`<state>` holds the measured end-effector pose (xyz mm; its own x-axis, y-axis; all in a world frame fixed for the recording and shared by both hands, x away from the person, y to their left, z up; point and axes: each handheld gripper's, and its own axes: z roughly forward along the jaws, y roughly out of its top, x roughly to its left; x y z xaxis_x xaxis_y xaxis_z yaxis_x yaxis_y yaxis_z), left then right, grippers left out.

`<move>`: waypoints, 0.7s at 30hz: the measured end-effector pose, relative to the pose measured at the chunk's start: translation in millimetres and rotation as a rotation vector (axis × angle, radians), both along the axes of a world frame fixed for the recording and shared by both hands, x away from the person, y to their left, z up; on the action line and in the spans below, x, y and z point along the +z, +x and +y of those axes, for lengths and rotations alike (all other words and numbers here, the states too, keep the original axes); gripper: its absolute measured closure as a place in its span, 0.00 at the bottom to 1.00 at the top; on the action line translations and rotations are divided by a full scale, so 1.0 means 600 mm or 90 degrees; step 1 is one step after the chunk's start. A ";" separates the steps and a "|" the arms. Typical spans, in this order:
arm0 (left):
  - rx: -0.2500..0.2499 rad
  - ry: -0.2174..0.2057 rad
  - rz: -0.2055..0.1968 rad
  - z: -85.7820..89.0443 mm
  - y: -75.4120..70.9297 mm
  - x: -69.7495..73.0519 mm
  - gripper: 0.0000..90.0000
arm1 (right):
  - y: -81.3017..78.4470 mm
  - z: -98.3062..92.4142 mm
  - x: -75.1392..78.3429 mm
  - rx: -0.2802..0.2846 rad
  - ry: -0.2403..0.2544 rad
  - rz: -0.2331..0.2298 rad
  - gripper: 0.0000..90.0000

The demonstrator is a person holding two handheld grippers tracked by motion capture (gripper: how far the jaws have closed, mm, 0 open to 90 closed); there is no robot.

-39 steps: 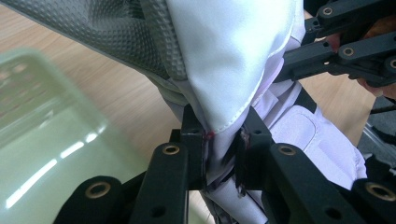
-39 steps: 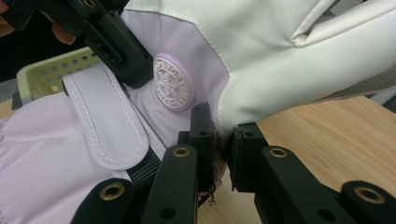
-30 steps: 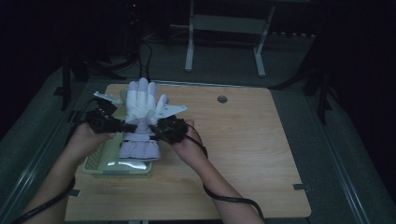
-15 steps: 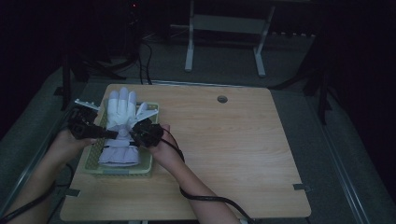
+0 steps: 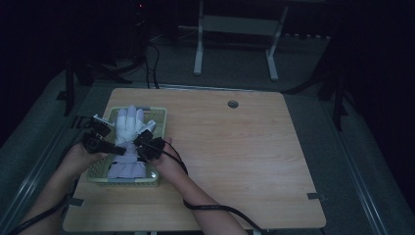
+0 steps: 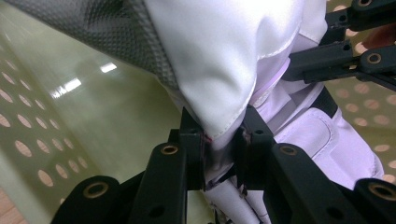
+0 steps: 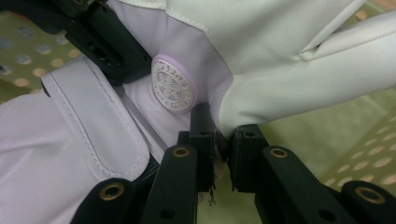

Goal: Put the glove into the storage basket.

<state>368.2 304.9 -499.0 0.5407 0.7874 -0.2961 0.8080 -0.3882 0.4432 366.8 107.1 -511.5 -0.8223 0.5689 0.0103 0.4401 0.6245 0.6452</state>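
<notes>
Fingers of your left gripper (image 6: 219, 154) and right gripper (image 7: 219, 154) clamp the white glove (image 5: 128, 128); lower it evenly into the near-left green basket (image 5: 160, 117).

Overhead forward-down; two close gripper views sharing the glove (image 5: 128, 134).

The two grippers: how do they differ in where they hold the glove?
The left gripper pinches the glove at its left edge, below the grey mesh patch; the right gripper pinches the opposite edge, beside the round lilac badge. Both are shut on the fabric, over the green basket.
</notes>
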 end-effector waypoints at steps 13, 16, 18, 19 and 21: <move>0.005 0.042 0.025 -0.007 0.006 -0.026 0.79 | -0.008 0.032 -0.016 0.028 -0.129 -0.038 0.72; 0.022 0.073 0.033 -0.016 0.009 -0.029 0.74 | -0.006 0.030 -0.014 0.027 -0.128 -0.039 0.66; 0.023 0.088 0.031 -0.020 0.009 -0.028 0.70 | -0.006 0.029 -0.012 0.027 -0.129 -0.041 0.63; 0.032 0.105 0.016 -0.025 0.007 -0.027 0.70 | -0.005 0.028 -0.010 0.028 -0.127 -0.044 0.61; 0.028 0.127 -0.009 -0.031 0.001 -0.024 0.67 | -0.004 0.019 -0.004 0.030 -0.104 -0.044 0.56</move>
